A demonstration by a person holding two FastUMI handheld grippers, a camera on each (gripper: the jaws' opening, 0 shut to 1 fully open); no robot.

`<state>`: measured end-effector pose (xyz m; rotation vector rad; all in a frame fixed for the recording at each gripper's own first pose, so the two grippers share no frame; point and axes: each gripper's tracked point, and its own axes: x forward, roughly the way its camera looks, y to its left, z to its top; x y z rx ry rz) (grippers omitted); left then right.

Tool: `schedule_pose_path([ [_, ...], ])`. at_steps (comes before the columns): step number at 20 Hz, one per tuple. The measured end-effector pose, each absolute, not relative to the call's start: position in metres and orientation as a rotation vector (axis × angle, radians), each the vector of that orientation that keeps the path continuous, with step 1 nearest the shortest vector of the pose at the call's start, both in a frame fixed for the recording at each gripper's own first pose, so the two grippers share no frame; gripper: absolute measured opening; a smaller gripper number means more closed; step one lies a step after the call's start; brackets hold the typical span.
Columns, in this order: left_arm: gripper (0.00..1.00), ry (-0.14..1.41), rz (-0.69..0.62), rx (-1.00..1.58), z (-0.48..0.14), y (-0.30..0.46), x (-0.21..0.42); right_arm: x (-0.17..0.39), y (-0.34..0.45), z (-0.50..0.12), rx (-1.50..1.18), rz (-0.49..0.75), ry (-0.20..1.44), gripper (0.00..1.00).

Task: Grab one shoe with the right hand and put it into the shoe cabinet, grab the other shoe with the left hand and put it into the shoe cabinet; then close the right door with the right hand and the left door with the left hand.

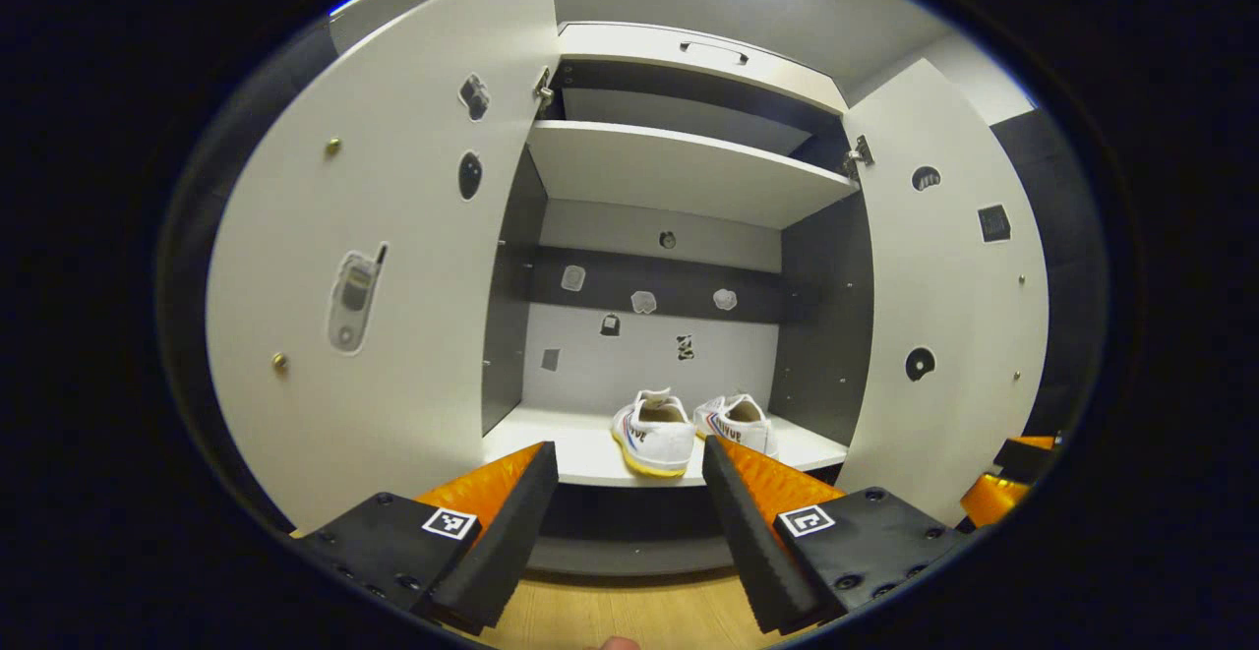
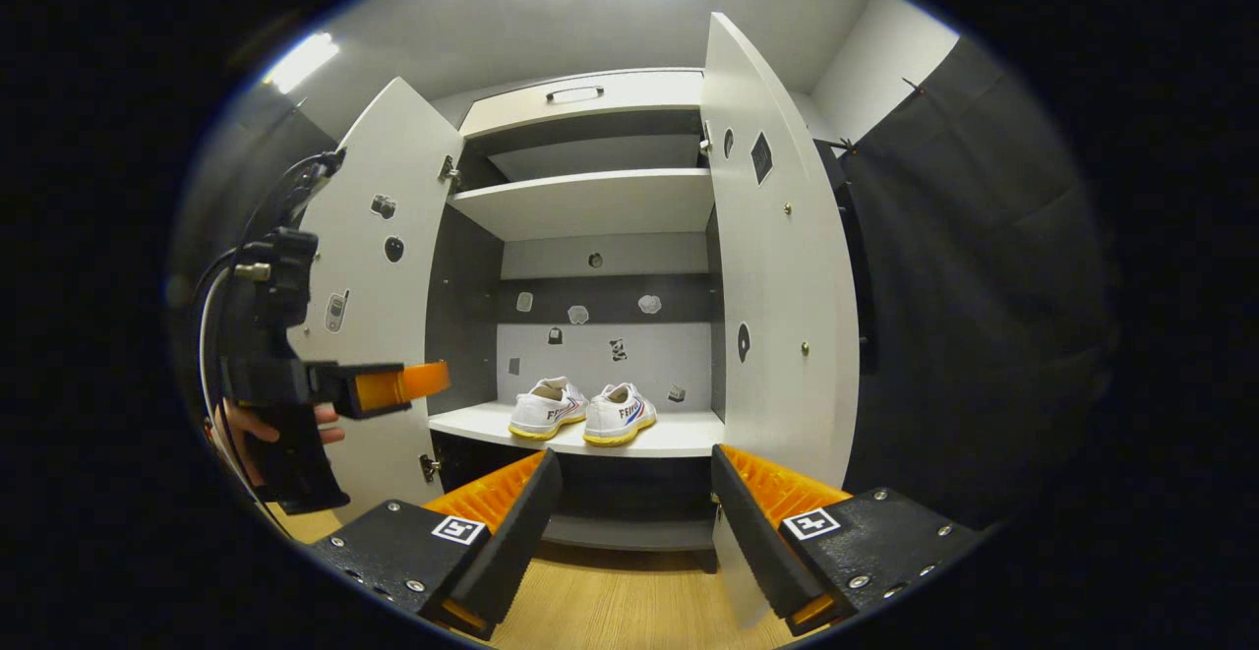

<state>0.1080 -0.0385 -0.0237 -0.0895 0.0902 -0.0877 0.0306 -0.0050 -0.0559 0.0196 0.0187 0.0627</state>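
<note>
Two white shoes with yellow soles stand side by side on the cabinet's lower shelf [image 1: 580,453]: one shoe [image 1: 654,432] to the left, the other shoe [image 1: 738,422] beside it. The right gripper view shows the same pair [image 2: 548,407] [image 2: 619,413]. Both doors hang open: the left door [image 1: 374,266] [image 2: 369,266] and the right door [image 1: 944,276] [image 2: 777,266]. My left gripper [image 1: 629,512] is open and empty, in front of the cabinet. My right gripper [image 2: 634,522] is open and empty too, its right finger near the right door's lower edge.
An upper shelf [image 1: 679,173] and a top drawer with a handle [image 1: 713,48] sit above the shoes. Small stickers dot the doors and the back panel. Wood floor [image 2: 610,601] lies below. A hand [image 2: 280,429] holds the left gripper beside the left door.
</note>
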Motion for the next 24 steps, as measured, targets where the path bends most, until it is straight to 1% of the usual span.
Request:
schedule_pose_path([
  [3,0.94,0.152,-0.056,-0.093,-0.066,-0.038,0.07,0.023,-0.003,-0.065,0.023,0.063,0.039,0.94],
  [4,0.96,0.155,-0.044,-0.1,-0.074,-0.035,0.062,0.021,-0.004,-0.068,0.014,0.059,0.044,0.94],
  [7,0.95,0.147,-0.029,-0.138,-0.087,-0.032,0.041,0.012,-0.01,-0.057,-0.008,0.065,0.034,0.94],
  [8,0.96,0.146,-0.018,-0.133,-0.088,-0.029,0.035,0.009,-0.019,-0.045,-0.018,0.059,0.019,0.91],
  [9,0.96,0.146,-0.007,-0.126,-0.088,-0.026,0.032,0.007,-0.032,-0.029,-0.033,0.055,0.0,0.94],
  [12,0.96,0.148,-0.011,-0.121,-0.085,-0.026,0.024,0.003,-0.093,0.008,-0.122,-0.008,-0.033,0.94],
  [13,0.94,0.146,-0.013,-0.123,-0.084,-0.025,0.025,0.004,-0.12,0.014,-0.159,-0.052,-0.041,0.94],
  [15,0.95,0.147,-0.019,-0.127,-0.082,-0.026,0.027,0.011,-0.162,0.017,-0.207,-0.126,-0.031,0.94],
  [17,0.96,0.145,-0.019,-0.127,-0.078,-0.026,0.03,0.025,-0.187,0.014,-0.222,-0.159,-0.015,0.94],
  [20,0.94,0.141,-0.016,-0.13,-0.074,-0.027,0.032,0.045,-0.202,-0.003,-0.216,-0.159,0.016,0.94],
  [21,0.94,0.14,-0.016,-0.131,-0.073,-0.027,0.031,0.047,-0.202,-0.011,-0.217,-0.14,0.032,0.94],
  [22,0.96,0.141,-0.013,-0.131,-0.073,-0.026,0.03,0.048,-0.201,-0.006,-0.2,-0.138,-0.006,0.94],
  [23,0.96,0.144,-0.011,-0.132,-0.074,-0.026,0.03,0.048,-0.2,-0.001,-0.189,-0.135,-0.006,0.84],
  [24,0.96,0.15,-0.014,-0.135,-0.075,-0.028,0.03,0.048,-0.194,-0.002,-0.17,-0.117,-0.001,0.91],
])
